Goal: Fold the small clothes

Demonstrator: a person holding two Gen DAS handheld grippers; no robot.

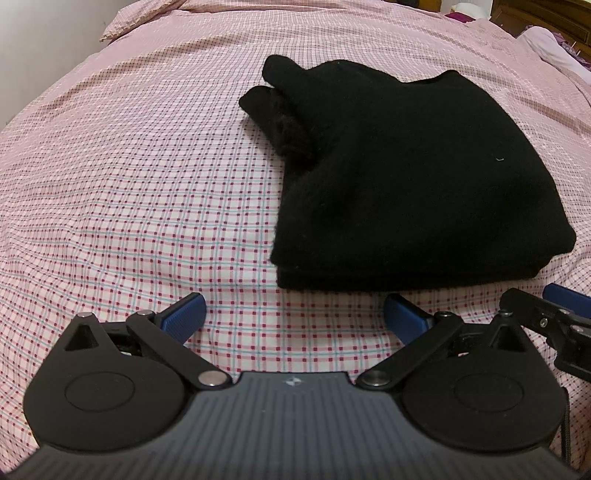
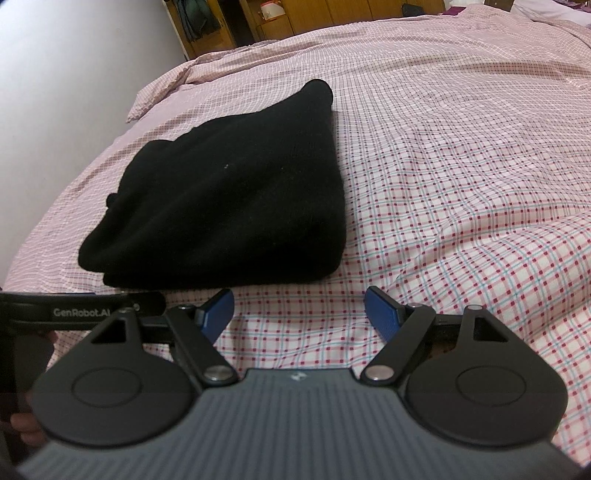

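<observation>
A black knitted garment (image 1: pixel 413 177) lies folded in layers on the pink checked bedsheet (image 1: pixel 129 192), two rounded sleeve ends sticking out at its far left. My left gripper (image 1: pixel 295 314) hovers just short of the garment's near edge, jaws wide apart and nothing between them. In the right wrist view the same black garment (image 2: pixel 229 199) lies left of centre. My right gripper (image 2: pixel 299 314) stands open over bare bedsheet (image 2: pixel 461 184), to the right of the garment's near corner. The right gripper's blue fingertips (image 1: pixel 561 297) show at the lower right of the left wrist view.
A white wall (image 2: pixel 74 74) runs along the bed's left side. Wooden furniture (image 2: pixel 295 18) stands beyond the far end of the bed. A pale pillow or bedding (image 1: pixel 554 48) and dark wooden headboard sit at the far right. A hand (image 2: pixel 22 421) holds the left tool.
</observation>
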